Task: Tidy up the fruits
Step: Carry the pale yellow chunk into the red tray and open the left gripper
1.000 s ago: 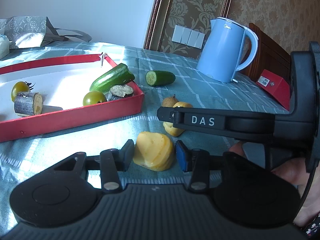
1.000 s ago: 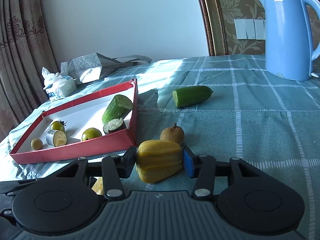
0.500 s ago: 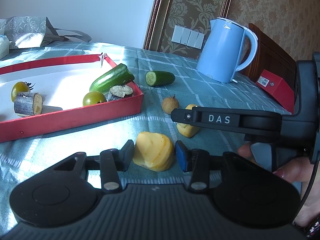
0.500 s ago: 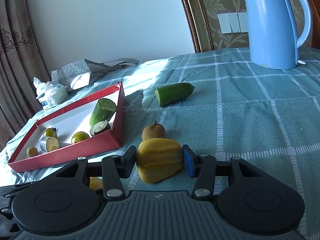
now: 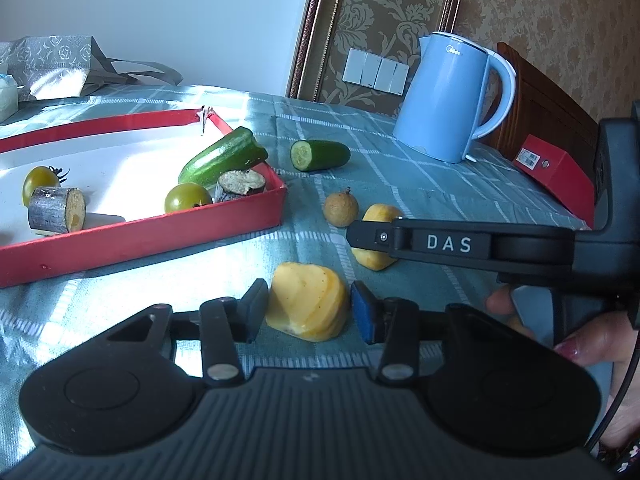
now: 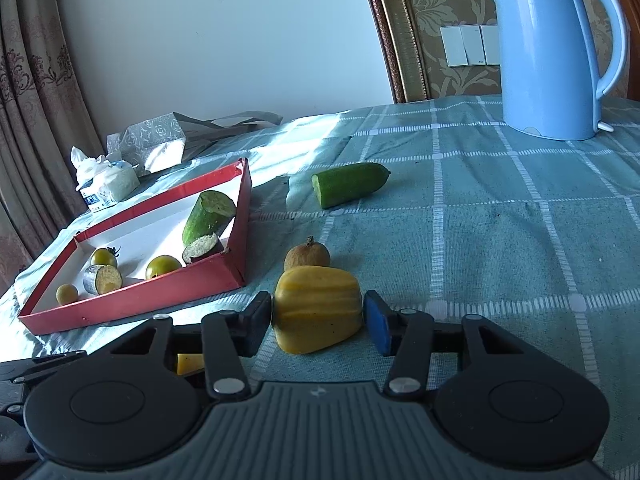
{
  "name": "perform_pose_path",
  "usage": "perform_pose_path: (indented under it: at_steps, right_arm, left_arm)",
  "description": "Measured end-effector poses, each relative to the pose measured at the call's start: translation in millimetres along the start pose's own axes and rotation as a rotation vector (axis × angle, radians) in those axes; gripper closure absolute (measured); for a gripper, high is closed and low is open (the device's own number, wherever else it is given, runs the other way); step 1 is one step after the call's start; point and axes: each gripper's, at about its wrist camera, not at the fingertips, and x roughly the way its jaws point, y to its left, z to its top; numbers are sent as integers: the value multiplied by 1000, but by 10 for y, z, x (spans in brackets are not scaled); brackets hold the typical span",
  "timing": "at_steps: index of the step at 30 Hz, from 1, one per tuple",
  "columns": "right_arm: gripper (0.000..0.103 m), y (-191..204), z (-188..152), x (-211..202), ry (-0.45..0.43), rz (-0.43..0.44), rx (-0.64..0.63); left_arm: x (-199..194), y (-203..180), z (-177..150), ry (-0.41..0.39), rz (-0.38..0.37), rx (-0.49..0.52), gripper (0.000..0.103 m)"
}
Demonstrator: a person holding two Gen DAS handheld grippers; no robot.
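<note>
White capital letters "DAS" stand on the long black finger of the right hand-held gripper (image 5: 376, 236), seen side-on in the left wrist view. A small grey brand mark near the top rim of the tall light-blue plastic electric kettle (image 6: 556, 52) is too small to read surely.

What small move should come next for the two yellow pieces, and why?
Probably lift the right tongs and carry their yellow piece into the red tray. Both tongs already clamp a yellow piece; the left tongs hold theirs low at the tablecloth, and the tray lies close by.
</note>
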Motion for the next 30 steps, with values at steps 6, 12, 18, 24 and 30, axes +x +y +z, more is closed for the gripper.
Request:
perform_pose_path:
  at_steps: [6, 12, 18, 24, 30]
  right_arm:
    - [55, -39, 6, -29, -15, 11, 35]
    - [55, -126, 21, -32, -25, 8, 89]
    - [55, -171, 21, -23, -28, 6, 119]
    - [55, -165, 16, -21, -30, 6, 116]
    - [55, -185, 13, -21, -33, 6, 124]
  left_arm:
    - [-32, 25, -7, -18, -3, -16, 63]
    - [-126, 47, -8, -68, -18, -26, 63]
    - [-313, 279, 58, -150, -68, -154, 63]
    - [-481, 584, 200, -220, 11, -180, 63]
    - [-598, 1057, 326, -291, 161, -218, 63]
